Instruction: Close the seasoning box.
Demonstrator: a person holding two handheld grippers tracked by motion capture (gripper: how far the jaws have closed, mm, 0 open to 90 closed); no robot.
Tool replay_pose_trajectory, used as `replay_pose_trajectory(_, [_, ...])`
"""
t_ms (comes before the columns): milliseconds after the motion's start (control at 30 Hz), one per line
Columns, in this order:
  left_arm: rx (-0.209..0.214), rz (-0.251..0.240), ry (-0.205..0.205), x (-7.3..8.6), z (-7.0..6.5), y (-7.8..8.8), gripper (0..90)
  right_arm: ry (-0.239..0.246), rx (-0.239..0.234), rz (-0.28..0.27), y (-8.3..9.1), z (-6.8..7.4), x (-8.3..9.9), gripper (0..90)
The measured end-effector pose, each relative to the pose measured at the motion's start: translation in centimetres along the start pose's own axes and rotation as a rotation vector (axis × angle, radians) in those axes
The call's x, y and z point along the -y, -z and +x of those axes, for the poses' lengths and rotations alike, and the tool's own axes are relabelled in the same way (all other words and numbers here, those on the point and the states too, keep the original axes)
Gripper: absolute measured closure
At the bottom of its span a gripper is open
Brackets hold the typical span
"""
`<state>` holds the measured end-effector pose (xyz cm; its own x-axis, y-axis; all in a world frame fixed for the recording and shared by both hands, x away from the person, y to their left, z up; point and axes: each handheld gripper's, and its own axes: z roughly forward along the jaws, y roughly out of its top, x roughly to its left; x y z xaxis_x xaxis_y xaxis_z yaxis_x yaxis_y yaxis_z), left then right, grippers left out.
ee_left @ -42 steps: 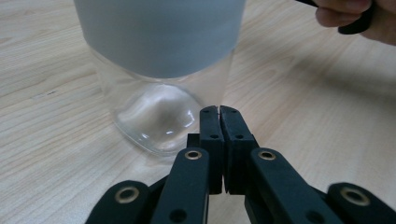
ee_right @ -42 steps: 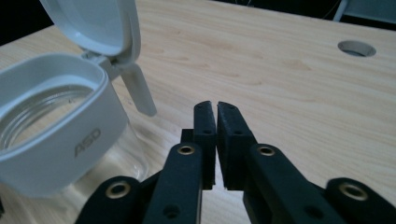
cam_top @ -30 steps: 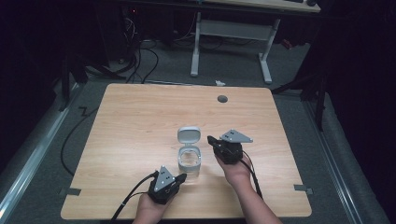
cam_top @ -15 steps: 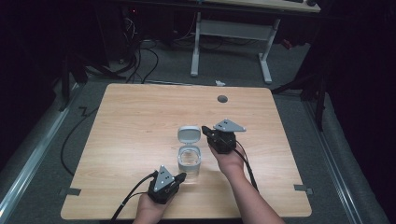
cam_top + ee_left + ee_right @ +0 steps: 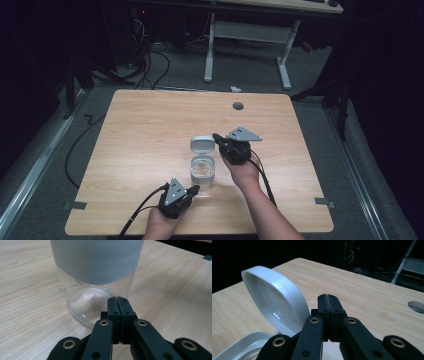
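Note:
A clear glass jar (image 5: 202, 171) stands at the middle of the wooden table (image 5: 150, 130), its white hinged lid (image 5: 201, 144) tipped open on the far side. My right gripper (image 5: 216, 136) is shut with nothing between the jaws, and its tip sits beside the lid's right edge. In the right gripper view the lid (image 5: 274, 300) stands upright just left of the shut gripper (image 5: 329, 296), with the jar's rim (image 5: 239, 348) low at the left. My left gripper (image 5: 195, 189) is shut and empty. Its tip (image 5: 117, 298) rests at the jar's glass base (image 5: 87, 302).
A round cable hole (image 5: 238, 106) lies in the far right part of the tabletop. Grey tape marks (image 5: 74, 205) (image 5: 322, 201) sit near the front corners. A white desk frame (image 5: 250, 35) and floor cables (image 5: 150, 65) are beyond the table.
My right gripper has moved away from me and to the left, up to the open lid's right edge. The left gripper, jar and lid have stayed put.

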<state>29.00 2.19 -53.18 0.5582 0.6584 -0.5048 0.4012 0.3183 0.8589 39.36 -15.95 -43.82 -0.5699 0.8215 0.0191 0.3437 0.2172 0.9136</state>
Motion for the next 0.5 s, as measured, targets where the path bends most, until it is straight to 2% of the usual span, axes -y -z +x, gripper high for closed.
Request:
replay_pose_trajectory(267, [0.000, -0.002, -0.002, 0.0, 0.0, 0.0, 89.4, 0.015, -0.008, -0.004, 0.7, 0.5, 0.2, 89.9])
replay_pose_trajectory(500, [0.001, 0.002, -0.005, 0.0, 0.0, 0.1, 89.3, 0.025, -0.031, 0.003, 1.3, 1.3, 1.2, 89.8])
